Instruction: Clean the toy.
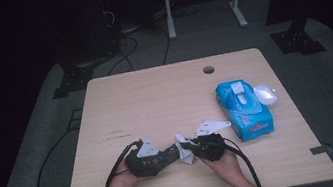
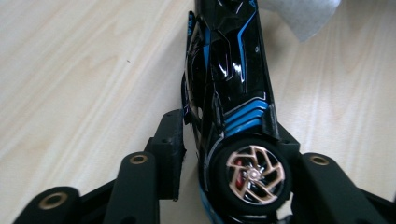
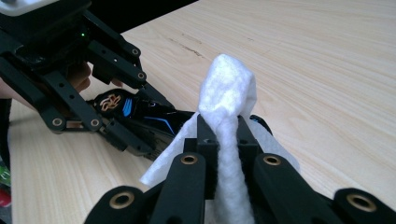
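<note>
A black toy car [image 2: 233, 70] with blue stripes and a copper-spoked wheel lies on its side between the jaws of my left gripper [image 2: 229, 130], which is shut on it near the front of the wooden table [image 1: 154, 95]. My right gripper [image 3: 226, 126] is shut on a white wipe [image 3: 229, 88], bunched and standing up between its pads. The wipe [image 1: 182, 150] hangs against the nose of the car [image 3: 159, 122]. From above, the left gripper [image 1: 171, 151] and right gripper [image 1: 190, 146] point at each other, almost tip to tip.
A blue pack of wet wipes [image 1: 243, 109] lies at the right of the table, a white piece [image 1: 265, 94] beside its open flap. A cable hole [image 1: 208, 69] sits near the far edge. Cables trail from both grippers off the front edge.
</note>
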`<state>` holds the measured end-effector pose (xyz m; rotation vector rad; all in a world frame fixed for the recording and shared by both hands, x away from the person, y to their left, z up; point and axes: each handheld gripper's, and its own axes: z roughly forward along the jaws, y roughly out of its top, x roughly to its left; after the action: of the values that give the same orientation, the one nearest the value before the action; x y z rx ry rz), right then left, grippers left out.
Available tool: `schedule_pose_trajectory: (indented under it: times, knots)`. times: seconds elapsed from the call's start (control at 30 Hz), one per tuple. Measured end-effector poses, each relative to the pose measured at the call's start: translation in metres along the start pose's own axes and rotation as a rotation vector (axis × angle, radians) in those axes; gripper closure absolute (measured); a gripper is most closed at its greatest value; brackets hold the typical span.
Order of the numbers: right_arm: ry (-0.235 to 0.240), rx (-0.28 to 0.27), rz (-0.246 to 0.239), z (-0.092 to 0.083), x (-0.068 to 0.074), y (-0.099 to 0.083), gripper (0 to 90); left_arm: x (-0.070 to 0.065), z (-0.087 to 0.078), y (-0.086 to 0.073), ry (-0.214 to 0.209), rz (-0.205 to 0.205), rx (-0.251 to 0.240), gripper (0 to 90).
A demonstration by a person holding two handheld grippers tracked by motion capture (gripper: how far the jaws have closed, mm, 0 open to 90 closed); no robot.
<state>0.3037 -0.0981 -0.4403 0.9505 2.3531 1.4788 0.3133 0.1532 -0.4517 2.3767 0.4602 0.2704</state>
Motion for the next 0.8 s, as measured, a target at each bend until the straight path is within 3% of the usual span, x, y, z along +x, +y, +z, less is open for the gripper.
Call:
schedule_pose_trajectory:
  times: [0.13, 0.3, 0.53, 0.67, 0.73, 0.8]
  knots:
    - [-0.027, 0.006, -0.019, -0.001, 0.0, 0.002, 85.1, 0.001, 0.007, 0.003, 0.01, -0.007, -0.03, 58.4]
    - [-0.014, -0.016, -0.011, -0.004, 0.001, 0.005, 85.1, -0.001, 0.023, 0.017, 0.042, 0.031, -0.056, 58.5]
    - [-0.032, -0.005, -0.006, -0.003, -0.008, 0.001, 85.3, 0.003, 0.029, 0.017, 0.02, 0.015, -0.099, 58.5]
    - [-0.041, -0.003, -0.007, -0.005, -0.01, 0.0, 85.3, 0.003, 0.03, 0.014, 0.018, 0.01, -0.093, 58.7]
    - [-0.043, -0.006, -0.001, -0.006, -0.012, 0.0, 85.3, 0.002, 0.035, 0.008, 0.016, 0.009, -0.043, 59.0]
    - [-0.045, -0.005, -0.002, -0.007, -0.012, 0.0, 85.3, 0.003, 0.035, 0.007, 0.007, -0.005, -0.054, 59.1]
